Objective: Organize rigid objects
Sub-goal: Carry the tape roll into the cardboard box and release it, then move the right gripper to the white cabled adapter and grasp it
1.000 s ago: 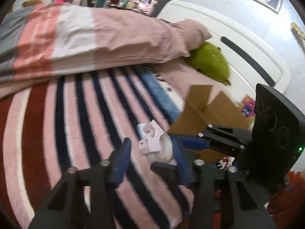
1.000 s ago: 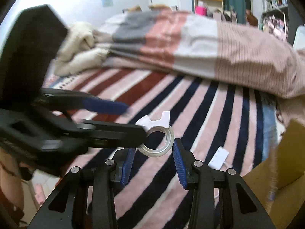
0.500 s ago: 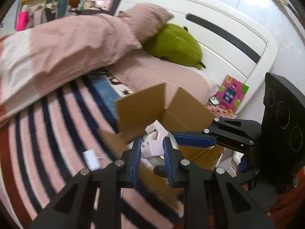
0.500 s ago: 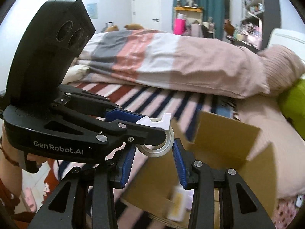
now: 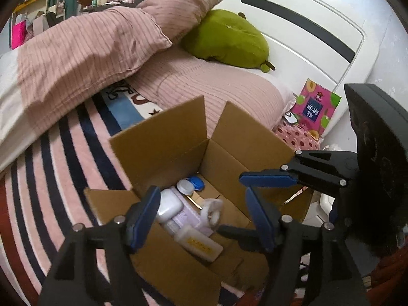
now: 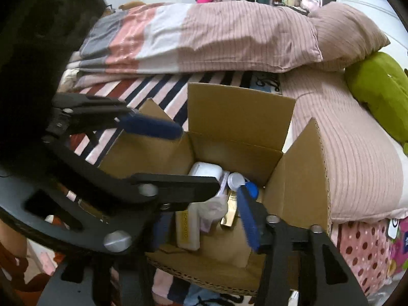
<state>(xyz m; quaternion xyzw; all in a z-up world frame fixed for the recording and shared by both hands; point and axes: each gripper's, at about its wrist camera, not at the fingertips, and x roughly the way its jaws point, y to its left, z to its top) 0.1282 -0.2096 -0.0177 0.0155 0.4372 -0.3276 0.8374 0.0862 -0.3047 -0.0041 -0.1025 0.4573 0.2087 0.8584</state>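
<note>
An open cardboard box (image 5: 163,140) stands on the striped blanket. Both grippers hover just above its opening. My left gripper (image 5: 201,216) has its jaws opening, and nothing is pressed between the blue pads. My right gripper (image 6: 205,223) is opening too and holds nothing. Below them a white tape dispenser (image 5: 213,211) shows as a blur inside the box, free of both grippers. It lies among a white case (image 5: 169,205), a white bottle with a yellow label (image 5: 197,244) and a blue-and-white lid (image 5: 191,185). In the right wrist view the left gripper (image 6: 165,156) crosses in from the left.
The box's flaps (image 6: 239,112) stand upright around the opening. Behind it lie pink striped pillows (image 5: 211,89), a green plush toy (image 5: 227,40) and a white headboard (image 5: 306,25). A pink snack bag (image 5: 316,107) leans at the right. A folded quilt (image 6: 178,35) fills the back.
Both grippers carried the tape dispenser from over the striped blanket to above the box. Their jaws have widened and the dispenser has dropped into the box.
</note>
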